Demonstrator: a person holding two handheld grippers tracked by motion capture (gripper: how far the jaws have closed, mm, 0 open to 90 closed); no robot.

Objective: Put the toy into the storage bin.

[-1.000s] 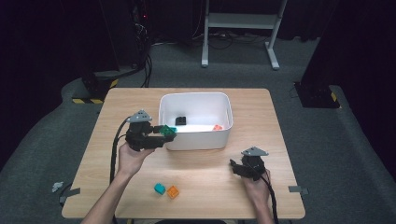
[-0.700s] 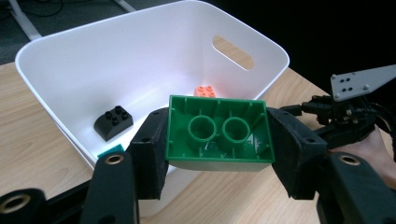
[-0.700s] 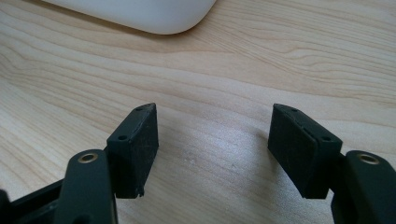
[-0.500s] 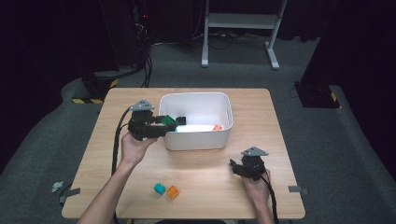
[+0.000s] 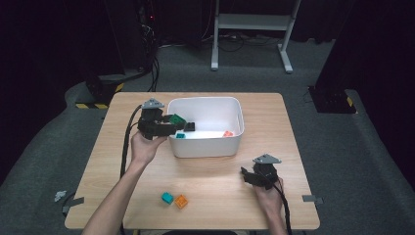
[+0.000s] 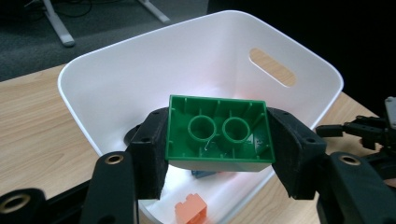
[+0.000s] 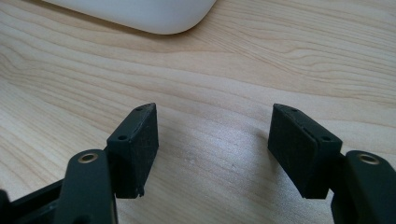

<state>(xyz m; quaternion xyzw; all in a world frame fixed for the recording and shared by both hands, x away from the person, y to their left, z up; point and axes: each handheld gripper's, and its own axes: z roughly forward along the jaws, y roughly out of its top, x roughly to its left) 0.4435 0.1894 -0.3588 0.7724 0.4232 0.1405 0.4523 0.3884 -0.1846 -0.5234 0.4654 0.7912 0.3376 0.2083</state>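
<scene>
My left gripper [image 5: 177,123] is shut on a green brick [image 6: 217,133], its hollow underside facing the camera, held over the left rim of the white bin [image 5: 234,144]. Inside the bin lie an orange brick [image 6: 191,210], a teal brick [image 5: 180,135] and a dark brick [image 5: 189,126]. The same orange brick [image 5: 227,133] shows at the bin's right in the high view. My right gripper [image 7: 215,149] stands open, low over bare wood with nothing between its fingers, at the table's front right [image 5: 249,176].
A teal brick [image 5: 167,198] and an orange brick [image 5: 181,201] lie side by side near the table's front edge. The bin's rounded corner [image 7: 154,16] lies ahead of my right gripper. Dark floor, cables and a stand's legs [image 5: 254,44] lie beyond the table.
My left gripper has carried the green brick away from me and a little up, from beside the bin's left wall to over its rim. The right hand has stayed put.
</scene>
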